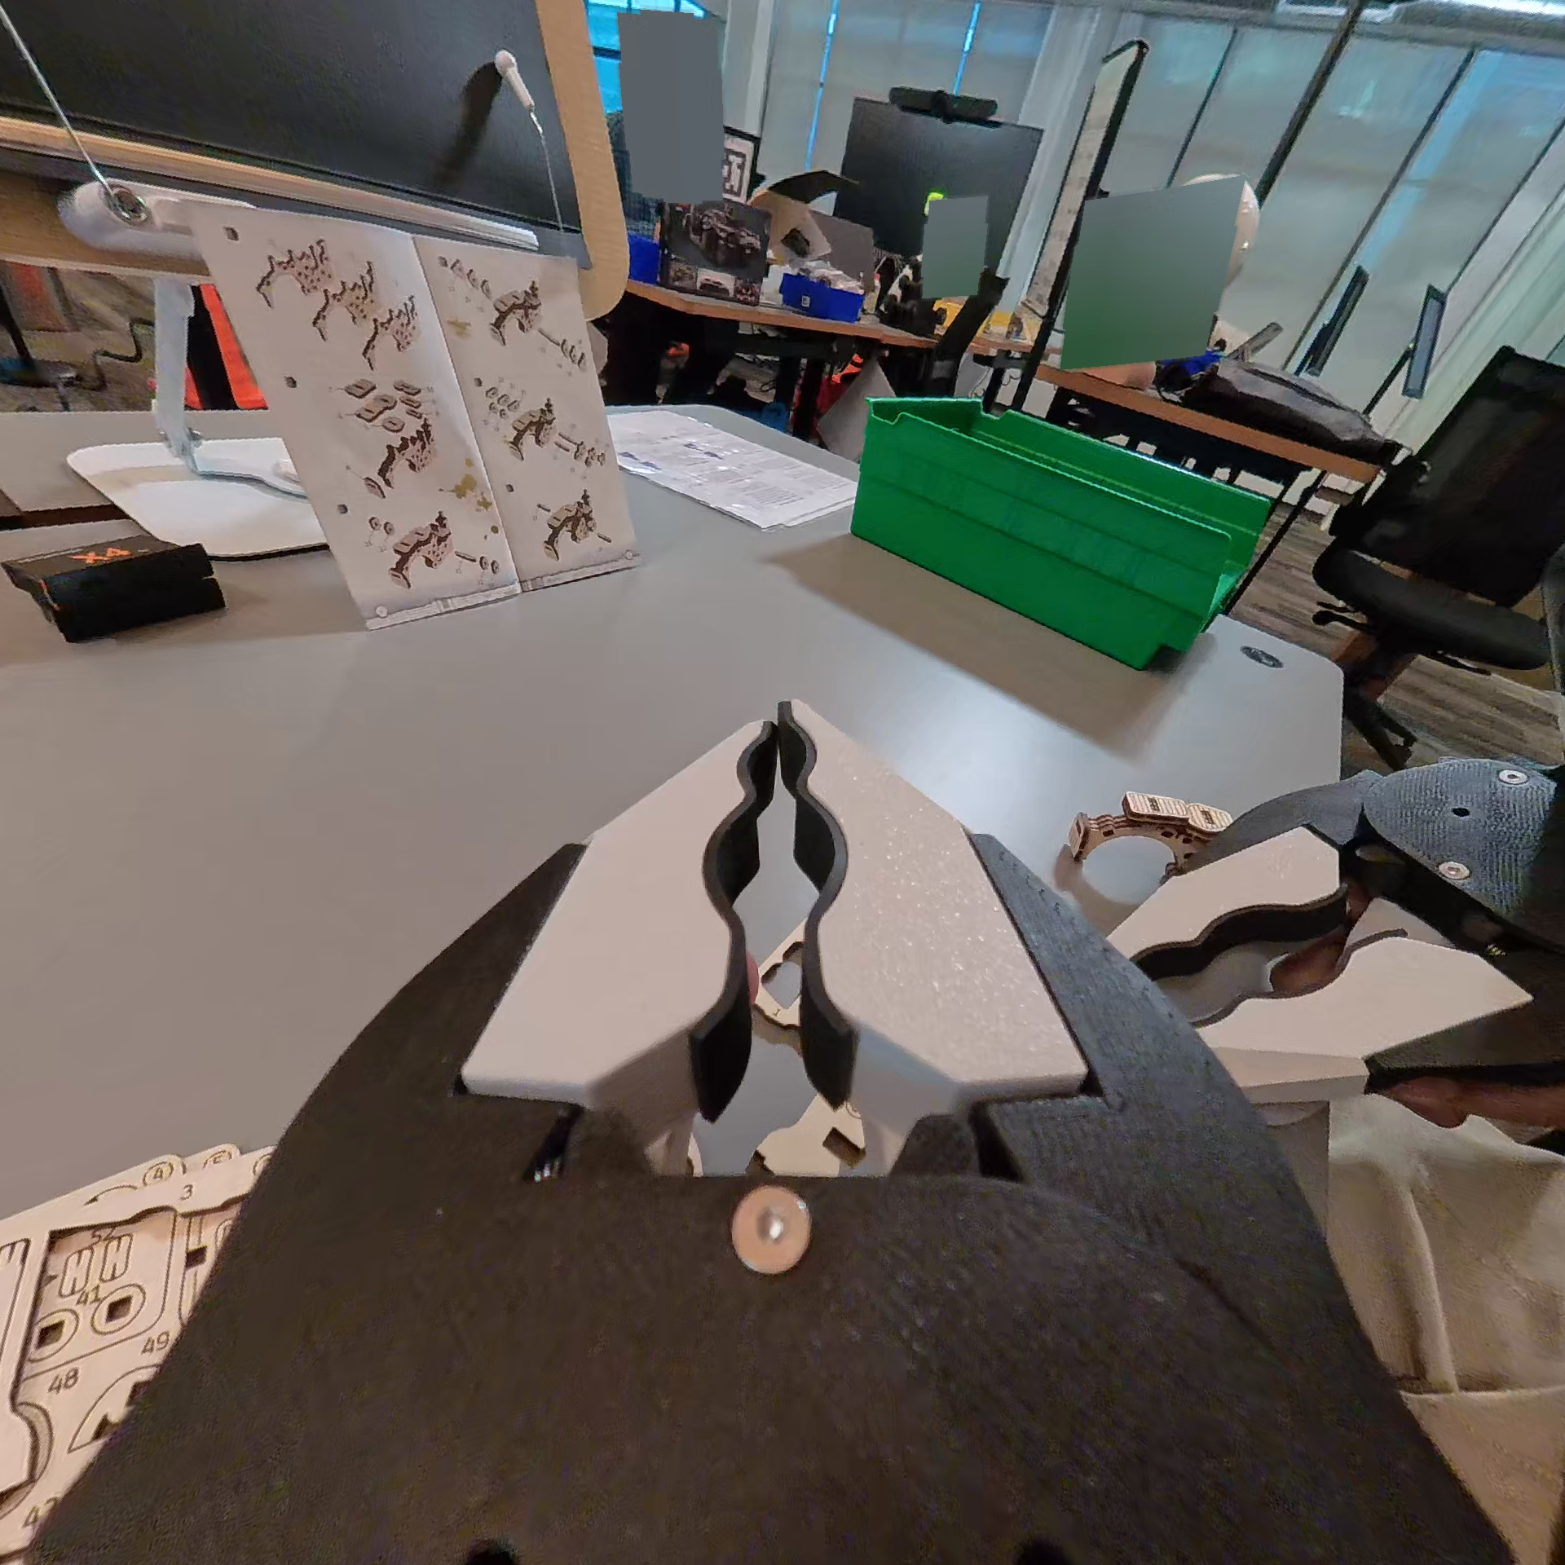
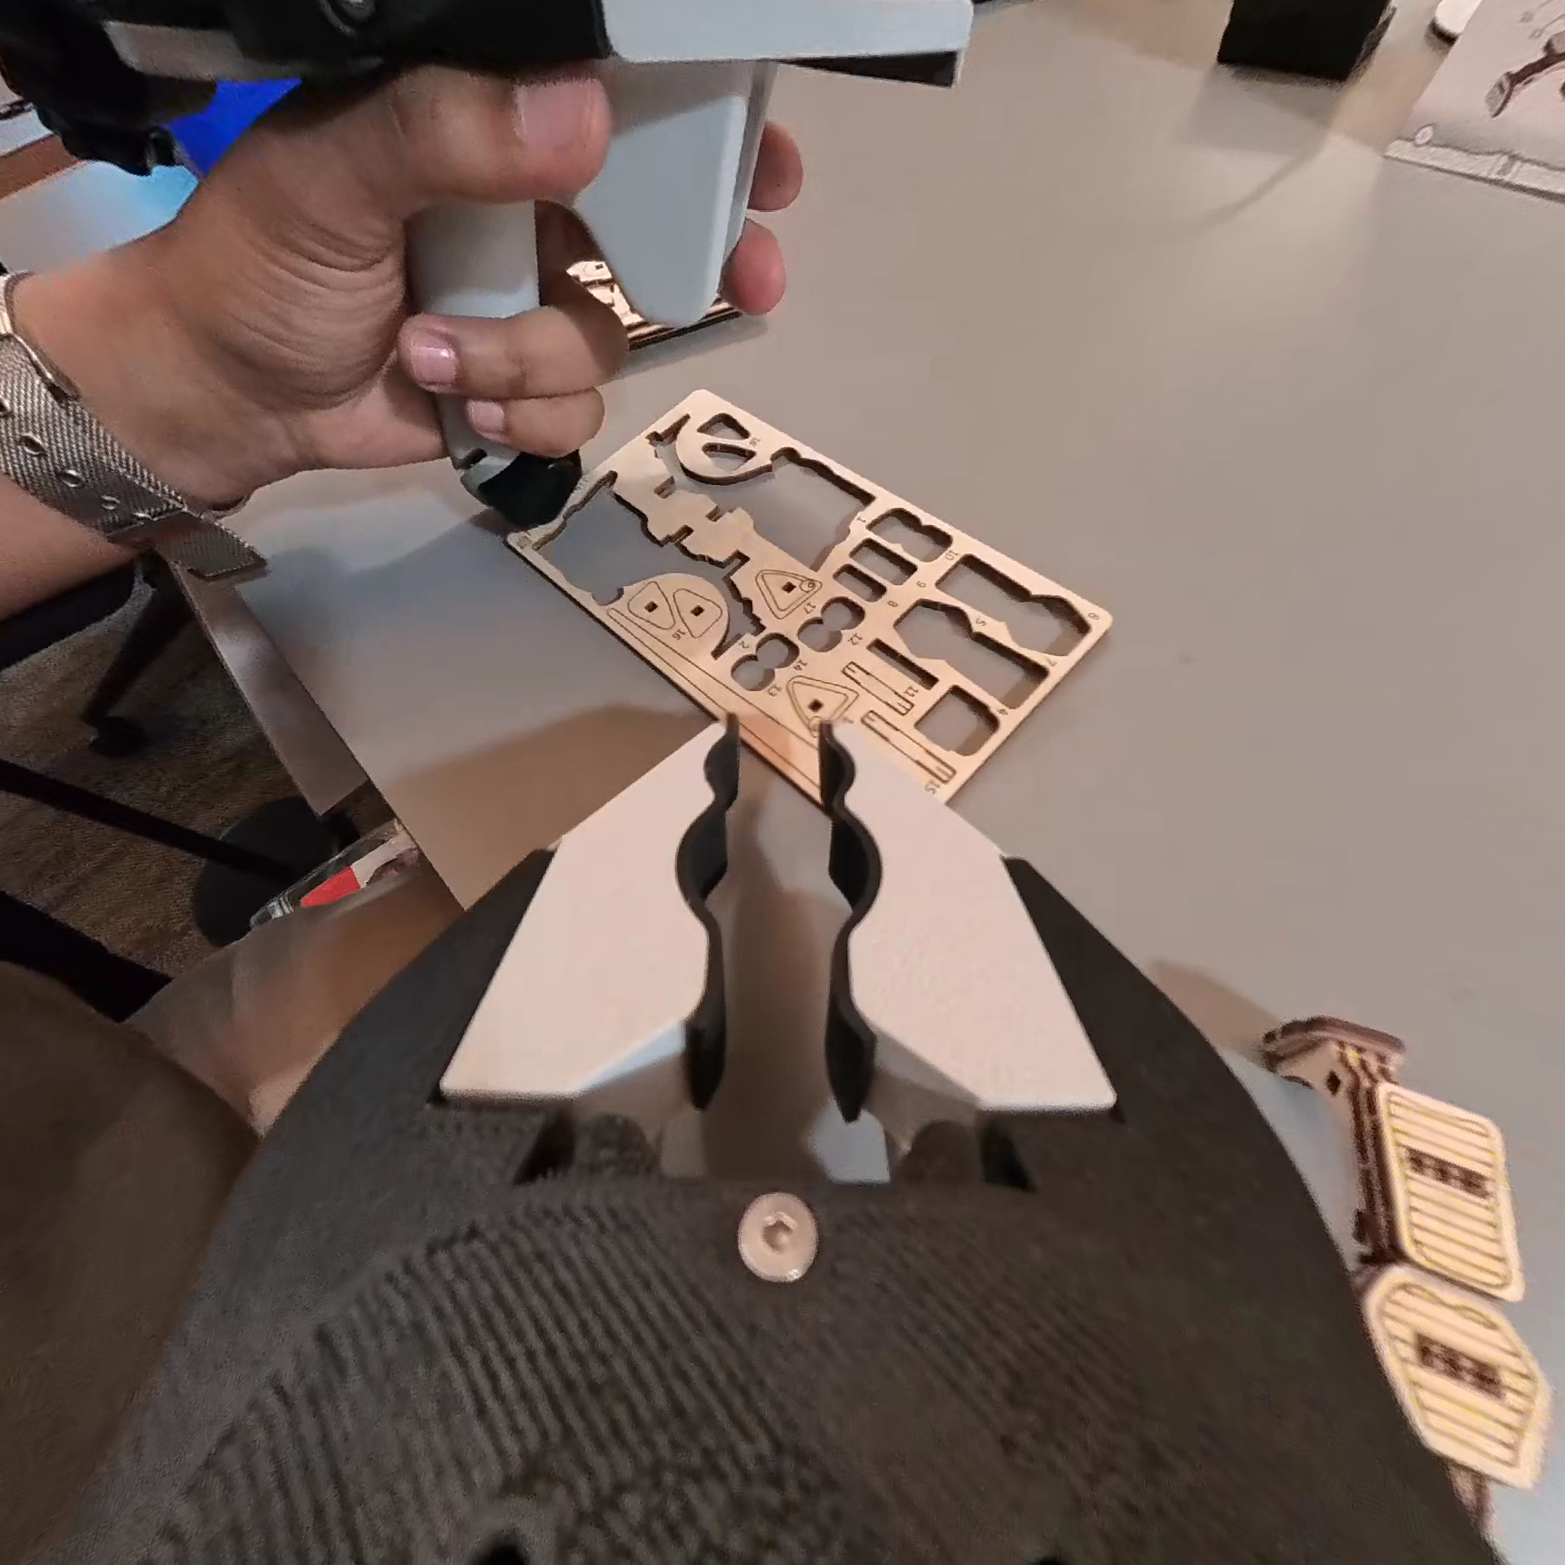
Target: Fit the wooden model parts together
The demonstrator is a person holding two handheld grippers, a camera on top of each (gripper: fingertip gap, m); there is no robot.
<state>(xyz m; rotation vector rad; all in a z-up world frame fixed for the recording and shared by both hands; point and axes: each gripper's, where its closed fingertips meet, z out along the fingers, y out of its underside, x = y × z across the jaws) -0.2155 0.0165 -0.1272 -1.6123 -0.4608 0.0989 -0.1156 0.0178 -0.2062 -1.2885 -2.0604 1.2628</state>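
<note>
A flat wooden parts sheet [image 2: 813,610] with many cut-out holes lies on the grey table [image 2: 1186,423]. My right gripper [image 2: 779,732] is open and empty, with its tips just over the sheet's near edge. My left gripper [image 1: 779,720] is shut with nothing between its tips and hovers above the same sheet [image 1: 783,987]. A hand holds the left gripper's handle [image 2: 660,195], whose base touches the sheet's far left corner. A partly built wooden model piece [image 2: 1431,1228] lies to the right of my right gripper; it also shows in the left wrist view [image 1: 1143,826]. The right gripper [image 1: 1186,974] shows there too.
A second wooden sheet with numbered parts [image 1: 85,1296] lies at the near left. Propped instruction sheets [image 1: 440,406], a black box [image 1: 110,584] and a white stand [image 1: 186,474] are at the back left. A green bin [image 1: 1042,517] stands at the back right near the table edge. About 12 cm separates my left fingertips from my right.
</note>
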